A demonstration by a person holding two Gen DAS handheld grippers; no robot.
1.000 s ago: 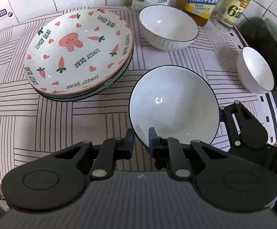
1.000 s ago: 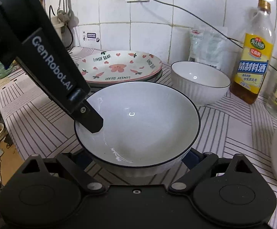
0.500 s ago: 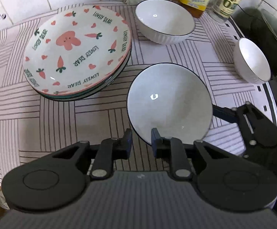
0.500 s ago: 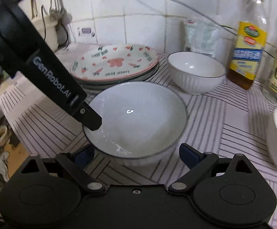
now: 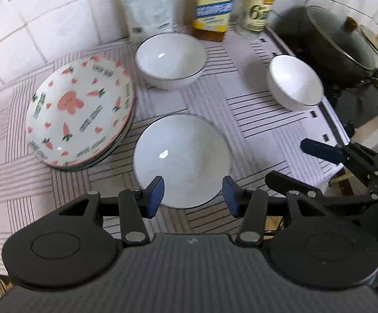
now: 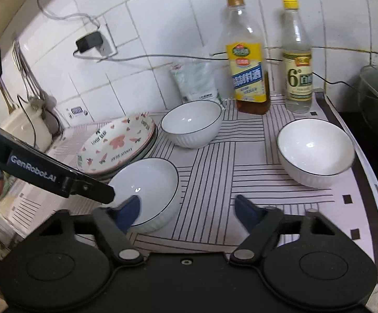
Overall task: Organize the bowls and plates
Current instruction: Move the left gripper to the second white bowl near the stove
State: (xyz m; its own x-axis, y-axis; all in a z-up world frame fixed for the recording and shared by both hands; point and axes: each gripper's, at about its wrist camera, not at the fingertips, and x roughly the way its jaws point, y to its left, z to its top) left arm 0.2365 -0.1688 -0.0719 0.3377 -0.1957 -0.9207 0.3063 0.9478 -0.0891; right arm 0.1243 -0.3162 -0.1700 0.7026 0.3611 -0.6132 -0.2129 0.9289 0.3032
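A white bowl with a dark rim (image 5: 182,156) sits on the striped cloth, also in the right wrist view (image 6: 147,182). My left gripper (image 5: 193,195) is open above its near rim, holding nothing. My right gripper (image 6: 187,214) is open and empty, to the bowl's right. A stack of carrot-print plates (image 5: 78,114) lies to the left (image 6: 118,146). A second white bowl (image 5: 170,58) stands at the back (image 6: 193,124). A third white bowl (image 5: 294,82) stands at the right (image 6: 315,151).
Two bottles (image 6: 247,60) (image 6: 297,60) and a white bag (image 6: 196,80) stand against the tiled wall. A dark lidded wok (image 5: 329,41) sits on the stove at the right. The counter's front edge runs just below the grippers.
My left gripper has let go of the near bowl's rim and opened. Both grippers have pulled back and up. The right gripper has moved off to the right of the bowl.
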